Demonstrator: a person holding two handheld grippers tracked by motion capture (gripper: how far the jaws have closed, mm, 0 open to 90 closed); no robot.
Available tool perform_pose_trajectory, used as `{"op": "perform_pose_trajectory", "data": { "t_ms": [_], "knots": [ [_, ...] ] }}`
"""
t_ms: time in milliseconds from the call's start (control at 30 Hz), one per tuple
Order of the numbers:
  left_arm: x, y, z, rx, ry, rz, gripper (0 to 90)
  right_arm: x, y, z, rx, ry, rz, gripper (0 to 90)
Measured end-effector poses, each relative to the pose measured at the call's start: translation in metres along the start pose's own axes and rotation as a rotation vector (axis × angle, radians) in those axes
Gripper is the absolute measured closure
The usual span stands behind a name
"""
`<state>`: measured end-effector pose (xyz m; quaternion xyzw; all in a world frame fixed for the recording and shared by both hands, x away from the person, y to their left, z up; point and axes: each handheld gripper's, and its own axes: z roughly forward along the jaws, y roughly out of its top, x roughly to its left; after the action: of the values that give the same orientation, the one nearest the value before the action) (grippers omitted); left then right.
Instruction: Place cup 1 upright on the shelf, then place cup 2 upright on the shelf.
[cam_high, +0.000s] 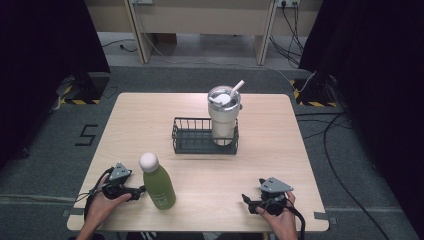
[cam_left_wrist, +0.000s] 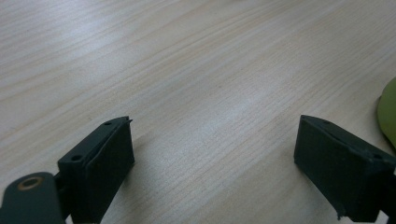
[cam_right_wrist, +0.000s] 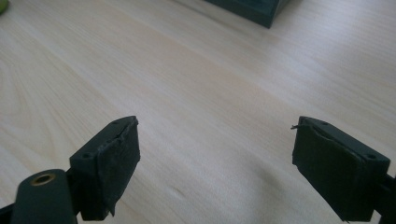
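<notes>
Left gripper (cam_high: 138, 191) (jaws apart) flanks upright green bottle (cam_high: 159, 184), cap upward.

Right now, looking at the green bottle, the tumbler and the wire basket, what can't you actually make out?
- Green bottle: in the left gripper view the right edge cuts it to a green sliver.
- Wire basket: in the right gripper view the top edge cuts it to a dark corner.
- Tumbler: high view, too small to tell what is inside; its lid and straw cover the opening.
- Basket floor behind the tumbler: hidden by it.
</notes>
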<state>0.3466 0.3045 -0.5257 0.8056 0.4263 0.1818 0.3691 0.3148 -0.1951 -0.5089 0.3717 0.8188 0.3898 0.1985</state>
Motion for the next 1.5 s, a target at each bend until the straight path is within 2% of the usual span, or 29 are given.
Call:
{"op": "perform_pose_trajectory", "data": {
  "t_ms": [400,500,733,867,1033,1233,1500],
  "knots": [
    [0.0,0.0,0.0,0.0,0.0,-0.001,11.2,0.003,-0.007,0.005,0.101,0.01,-0.001,15.1],
    [0.0,0.0,0.0,0.0,0.0,-0.001,11.2,0.002,-0.008,0.005,0.099,0.019,0.017,14.7],
    [0.0,0.0,0.0,-0.001,-0.002,-0.001,11.3,0.001,-0.008,0.005,0.099,0.025,0.019,14.2],
    [0.0,0.0,-0.001,-0.006,-0.014,0.015,14.8,0.001,-0.008,0.005,0.1,0.025,0.019,14.0],
    [0.0,-0.003,-0.005,-0.03,-0.024,0.019,15.1,0.001,-0.008,0.005,0.099,0.025,0.017,13.9],
    [0.002,-0.007,-0.012,-0.067,-0.044,-0.006,15.1,0.001,-0.008,0.005,0.1,0.026,0.017,13.8],
    [-0.006,-0.014,-0.028,-0.127,-0.077,0.002,15.1,0.0,-0.008,0.005,0.1,0.026,0.018,13.6]
  ]
}}
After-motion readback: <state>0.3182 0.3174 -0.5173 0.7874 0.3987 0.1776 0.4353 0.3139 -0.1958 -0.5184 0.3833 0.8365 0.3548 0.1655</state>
